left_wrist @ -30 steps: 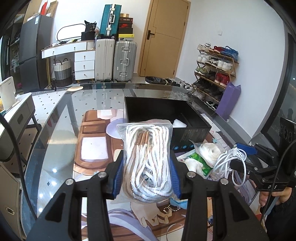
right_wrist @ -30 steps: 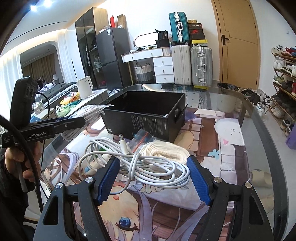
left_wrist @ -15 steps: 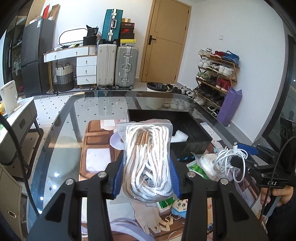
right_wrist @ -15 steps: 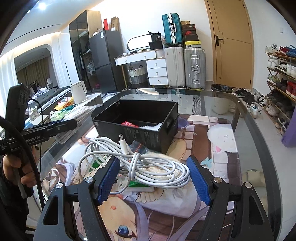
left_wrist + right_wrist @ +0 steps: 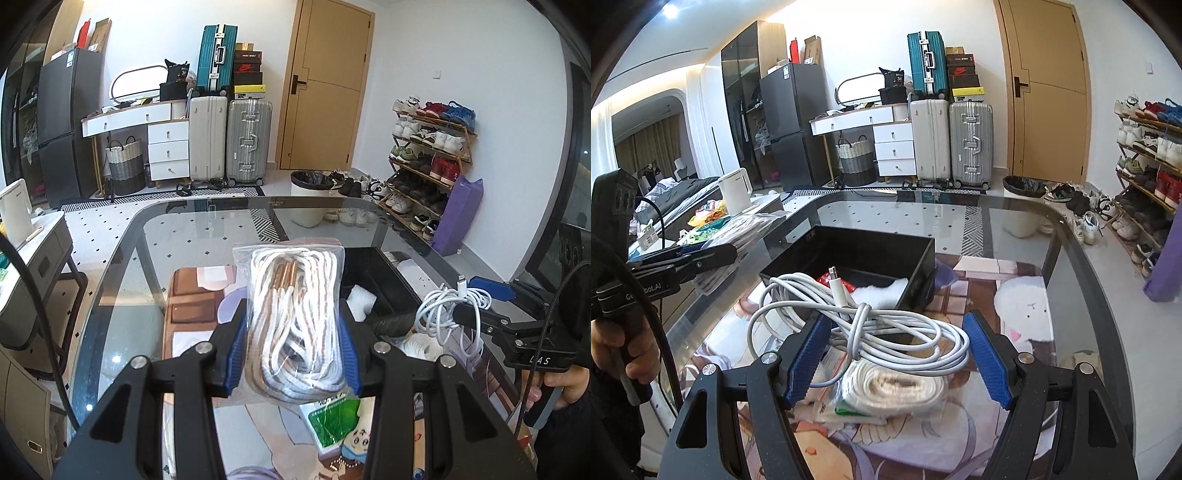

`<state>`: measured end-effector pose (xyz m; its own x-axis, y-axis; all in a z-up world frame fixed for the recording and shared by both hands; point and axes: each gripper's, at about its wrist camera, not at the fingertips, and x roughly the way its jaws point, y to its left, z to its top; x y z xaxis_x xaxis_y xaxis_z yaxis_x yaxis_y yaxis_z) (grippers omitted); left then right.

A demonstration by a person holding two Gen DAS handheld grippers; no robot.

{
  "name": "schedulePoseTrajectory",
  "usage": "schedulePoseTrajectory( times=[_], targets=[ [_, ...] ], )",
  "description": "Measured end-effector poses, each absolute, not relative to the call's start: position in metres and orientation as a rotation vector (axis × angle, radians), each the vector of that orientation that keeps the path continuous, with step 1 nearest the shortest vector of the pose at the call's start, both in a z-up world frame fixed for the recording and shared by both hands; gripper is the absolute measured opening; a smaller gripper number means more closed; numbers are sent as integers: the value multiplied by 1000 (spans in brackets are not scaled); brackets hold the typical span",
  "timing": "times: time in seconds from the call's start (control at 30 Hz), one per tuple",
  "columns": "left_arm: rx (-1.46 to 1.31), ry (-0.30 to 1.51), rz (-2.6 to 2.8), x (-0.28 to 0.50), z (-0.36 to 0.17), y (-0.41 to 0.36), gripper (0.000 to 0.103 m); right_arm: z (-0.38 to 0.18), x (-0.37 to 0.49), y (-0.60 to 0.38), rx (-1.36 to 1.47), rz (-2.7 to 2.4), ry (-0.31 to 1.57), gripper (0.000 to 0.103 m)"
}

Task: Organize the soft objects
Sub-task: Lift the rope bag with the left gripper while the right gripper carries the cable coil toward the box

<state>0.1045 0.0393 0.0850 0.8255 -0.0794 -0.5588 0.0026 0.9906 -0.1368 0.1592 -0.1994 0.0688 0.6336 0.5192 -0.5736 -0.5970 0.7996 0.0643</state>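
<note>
glass table (image 5: 155, 236) | L gripper (image 5: 293, 354): bagged laces (image 5: 295, 325) | R gripper (image 5: 897, 354) ("LAS"): cable (image 5: 886, 332)

Clear bag of white and tan cord (image 5: 293, 325): upright, raised above the table. White coiled cable (image 5: 864, 328): loosely bundled, raised before open black box (image 5: 849, 258).

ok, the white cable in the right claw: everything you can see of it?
The cable is a glossy white charging lead, loosely coiled, with one loop knotted round the bundle. A white plug end sticks up at the back. It hangs clear of the table, gripped between the blue pads of the right claw, in front of the black box and above a bagged white roll.
</note>
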Motion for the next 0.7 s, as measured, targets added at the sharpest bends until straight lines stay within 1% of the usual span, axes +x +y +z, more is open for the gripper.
schedulePoseTrajectory(
  times=[0.23, 0.7],
  targets=[
    [-127, 615, -56, 118, 84, 39, 42, 77, 172, -187, -160, 641, 608, 76],
    [-124, 641, -66, 142, 86, 39, 42, 72, 195, -159, -225, 627, 619, 76]
  ],
)
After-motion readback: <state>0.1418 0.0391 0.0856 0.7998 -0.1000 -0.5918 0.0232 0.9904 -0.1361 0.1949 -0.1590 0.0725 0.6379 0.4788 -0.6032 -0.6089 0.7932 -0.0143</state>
